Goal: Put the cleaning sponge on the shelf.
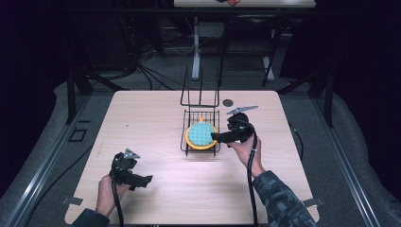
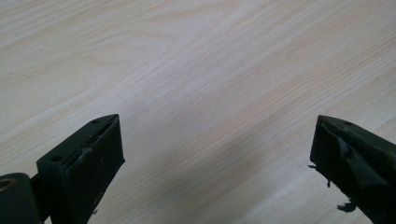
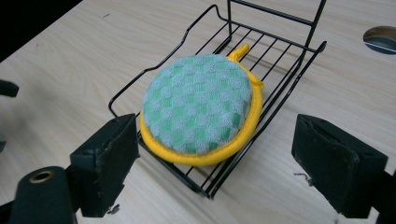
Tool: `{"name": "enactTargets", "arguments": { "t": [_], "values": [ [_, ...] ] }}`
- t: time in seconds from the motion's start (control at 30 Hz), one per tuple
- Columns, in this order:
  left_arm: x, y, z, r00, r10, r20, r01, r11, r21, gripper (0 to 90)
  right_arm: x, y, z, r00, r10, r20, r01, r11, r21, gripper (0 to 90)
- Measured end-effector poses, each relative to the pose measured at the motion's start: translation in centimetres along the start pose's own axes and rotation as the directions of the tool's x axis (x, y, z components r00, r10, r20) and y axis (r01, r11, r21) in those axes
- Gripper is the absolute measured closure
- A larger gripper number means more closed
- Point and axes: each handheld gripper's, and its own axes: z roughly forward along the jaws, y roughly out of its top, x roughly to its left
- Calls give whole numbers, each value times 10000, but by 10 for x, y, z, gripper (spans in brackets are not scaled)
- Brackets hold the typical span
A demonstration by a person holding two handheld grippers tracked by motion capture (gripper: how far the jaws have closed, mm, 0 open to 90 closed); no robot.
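Observation:
A round pot holder point(image 1: 201, 135) point(image 3: 201, 102), green-checked with a yellow rim and a small loop, lies flat in a black wire rack point(image 1: 184, 142) point(image 3: 159, 60) at the middle of the table. My right gripper point(image 1: 216, 137) point(image 3: 215, 140) hangs just to the right of the rack, pointing at the pot holder. Its jaws stand open, one on each side of the near rim without touching it. At the front left, my left gripper point(image 1: 147, 179) point(image 2: 217, 154) is open over bare wood, with nothing between its jaws.
The rack has a tall wire back point(image 1: 201, 90) on its far side. A round cable hole point(image 1: 228, 102) point(image 3: 380, 38) sits in the table behind the right gripper. Dark floor, cables and a table leg lie beyond the far edge.

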Motion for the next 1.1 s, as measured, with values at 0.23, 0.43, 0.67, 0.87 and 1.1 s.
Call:
{"name": "enactTargets", "arguments": {
  "t": [0.23,0.43,0.67,0.87,1.1],
  "values": [
    [-1,0,0,10000,-15,19,15,10000,11,24,1,-6,-26,9991,-425,42,425,9991,58,69],
    [-1,0,1,10000,8,-29,-8,10000,30,24,-3,-14,-47,9980,-601,210,599,9981,121,46],
    [-1,0,1,10000,-7,-34,8,10000,60,24,-6,-33,-68,9934,-978,605,957,9948,360,38],
    [-1,0,1,10000,36,-85,-36,10000,40,24,-12,-55,-88,9894,-1062,991,997,9926,686,35],
    [-1,0,1,10000,7,-60,-6,9999,101,24,-16,-84,-107,9887,-851,1238,732,9925,982,31]
  ]
}}
